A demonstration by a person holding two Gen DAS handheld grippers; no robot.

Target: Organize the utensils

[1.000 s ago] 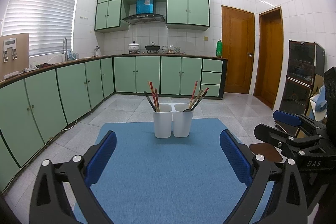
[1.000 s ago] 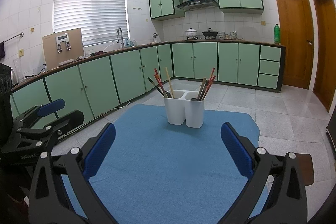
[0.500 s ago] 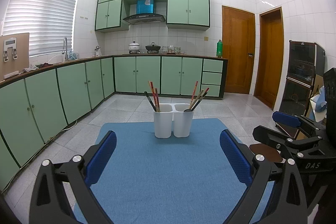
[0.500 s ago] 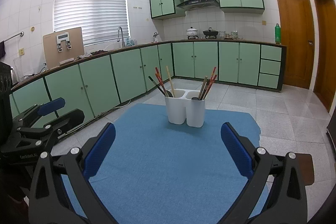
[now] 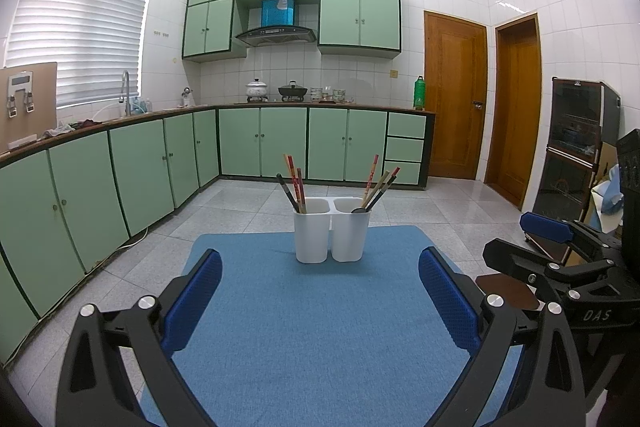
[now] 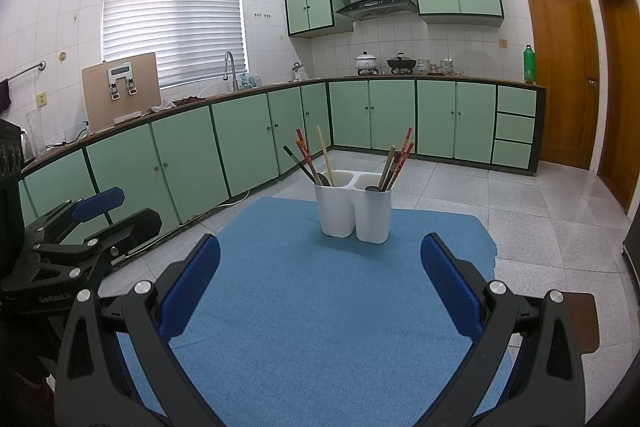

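A white two-compartment utensil holder [image 5: 331, 231] stands upright at the far end of a blue mat [image 5: 320, 327]; it also shows in the right wrist view [image 6: 352, 209]. Each compartment holds several chopsticks [image 5: 295, 183] [image 6: 396, 161], and a dark spoon bowl shows in the right one. My left gripper [image 5: 320, 301] is open and empty, well short of the holder. My right gripper [image 6: 320, 285] is open and empty too, and shows at the right edge of the left wrist view [image 5: 560, 255].
The blue mat [image 6: 320, 307] covers a small table over a tiled floor. Green cabinets [image 5: 120, 179] run along the left and back walls. A brown stool top [image 5: 506, 293] sits to the right of the mat.
Both views shift very slightly; the right gripper sits a little lower in the left wrist view. Nothing was taken or let go.
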